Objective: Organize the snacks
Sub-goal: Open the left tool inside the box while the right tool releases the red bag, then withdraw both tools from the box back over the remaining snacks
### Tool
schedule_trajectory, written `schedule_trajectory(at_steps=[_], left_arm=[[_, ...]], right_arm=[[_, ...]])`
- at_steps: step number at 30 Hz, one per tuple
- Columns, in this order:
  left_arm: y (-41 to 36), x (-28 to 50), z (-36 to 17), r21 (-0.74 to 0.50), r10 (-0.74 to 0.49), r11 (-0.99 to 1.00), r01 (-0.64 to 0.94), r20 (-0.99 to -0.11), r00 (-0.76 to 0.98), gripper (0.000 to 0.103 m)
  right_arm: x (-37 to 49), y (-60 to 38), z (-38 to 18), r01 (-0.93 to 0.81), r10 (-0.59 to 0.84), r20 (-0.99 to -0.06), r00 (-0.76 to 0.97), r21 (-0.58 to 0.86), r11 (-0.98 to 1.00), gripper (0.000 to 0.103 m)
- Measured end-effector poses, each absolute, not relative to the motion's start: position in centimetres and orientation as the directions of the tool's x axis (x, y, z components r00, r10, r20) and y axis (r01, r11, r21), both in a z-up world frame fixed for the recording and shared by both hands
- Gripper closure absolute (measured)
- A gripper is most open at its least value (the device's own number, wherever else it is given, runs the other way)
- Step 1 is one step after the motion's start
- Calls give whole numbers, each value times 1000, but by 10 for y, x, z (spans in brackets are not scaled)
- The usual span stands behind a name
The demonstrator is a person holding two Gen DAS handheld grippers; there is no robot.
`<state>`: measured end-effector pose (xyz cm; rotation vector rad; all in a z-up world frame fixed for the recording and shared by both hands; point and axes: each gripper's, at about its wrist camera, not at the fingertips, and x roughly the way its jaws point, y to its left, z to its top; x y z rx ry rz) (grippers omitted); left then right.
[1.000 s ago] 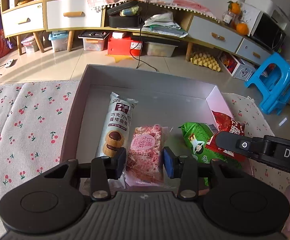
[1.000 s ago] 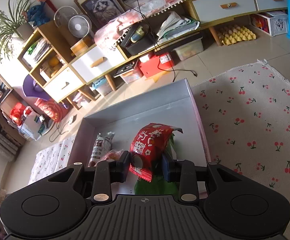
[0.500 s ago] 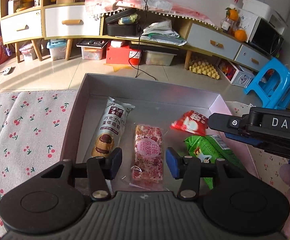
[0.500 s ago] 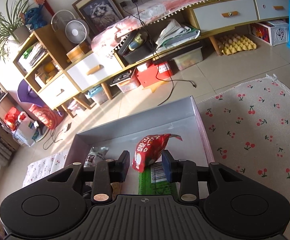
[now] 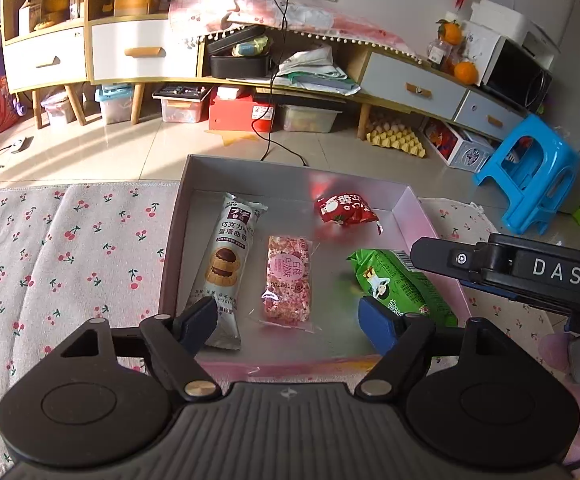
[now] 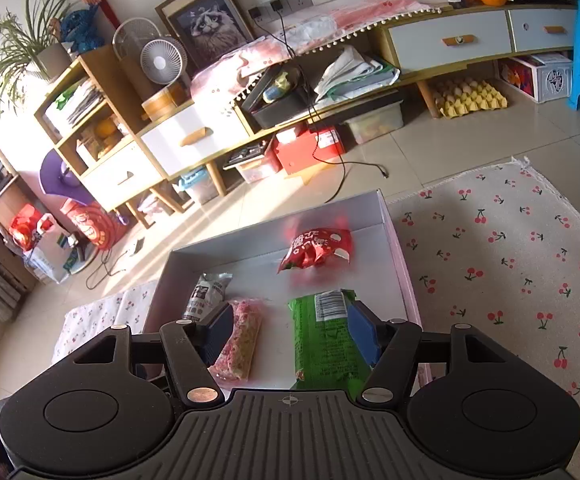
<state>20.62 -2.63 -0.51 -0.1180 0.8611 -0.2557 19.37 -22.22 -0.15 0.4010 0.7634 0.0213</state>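
Note:
A shallow grey box [image 5: 290, 172] sits on the cherry-print cloth. In it lie a long cookie pack [image 5: 226, 264], a pink bar [image 5: 288, 280], a green pack [image 5: 398, 284] and a red pack [image 5: 346, 210] near the far right corner. My left gripper [image 5: 290, 320] is open and empty over the box's near edge. My right gripper [image 6: 288, 330] is open and empty above the green pack [image 6: 326, 332]; the red pack [image 6: 316, 248] lies ahead of it, blurred. The pink bar [image 6: 238, 340] and the cookie pack [image 6: 206, 294] lie left of it. The right gripper's body [image 5: 530, 276] shows at the right of the left wrist view.
The cherry-print cloth [image 5: 58, 264] spreads left of the box and also right of it [image 6: 510, 260]. Beyond lie the tiled floor, a low cabinet [image 5: 142, 52] with storage bins under it, and a blue stool [image 5: 530, 172] at the right.
My right gripper opened and let go of the red pack, which now lies in the box's far right part. Both grippers pulled back and up. The left gripper opened wider.

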Motion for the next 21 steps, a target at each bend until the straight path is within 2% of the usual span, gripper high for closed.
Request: schedule_trajectory(at_steps=[3, 8, 15, 21], left_arm=[[-24, 197, 0, -201, -269, 963, 179, -733, 625, 21], [-19, 179, 5, -175, -257, 966, 190, -735, 628, 15], [-10, 159, 7, -137, -228, 972, 191, -754, 617, 8], [-3, 148, 6, -122, -211, 975, 186, -773, 598, 4]], right_arm=[[183, -214, 9, 106, 166, -668, 726, 347, 932, 31], [166, -201, 24, 73, 163, -682, 713, 304, 950, 25], [143, -187, 29, 47, 166, -714, 680, 269, 962, 18], [126, -178, 30, 45, 157, -749, 644, 241, 969, 18]])
